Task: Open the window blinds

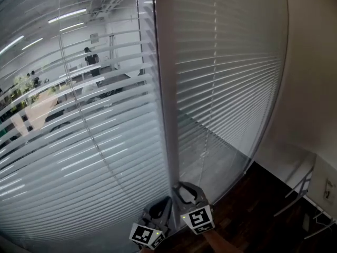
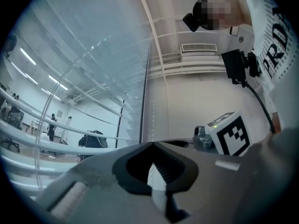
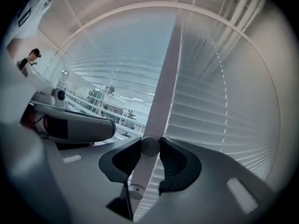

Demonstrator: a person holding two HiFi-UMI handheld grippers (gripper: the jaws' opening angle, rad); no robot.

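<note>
Two window blinds hang side by side. The left blind (image 1: 79,141) has its slats tilted, so an office shows through; the right blind (image 1: 231,78) looks closed. A white frame post (image 1: 166,88) stands between them. Low in front of the post, my right gripper (image 1: 184,191) is shut on a white rod (image 3: 140,171), whose round end sits deep between the jaws. My left gripper (image 1: 159,207) is just left of it and lower. Its jaws (image 2: 153,146) stand together, with a white sliver showing between the pads; whether that is held is unclear.
A thin clear wand (image 1: 79,104) hangs in front of the left blind. A bead cord (image 1: 213,46) runs down the right blind. A plain wall (image 1: 310,88) closes the right side, above dark floor (image 1: 253,204). A person (image 2: 261,27) stands behind the grippers.
</note>
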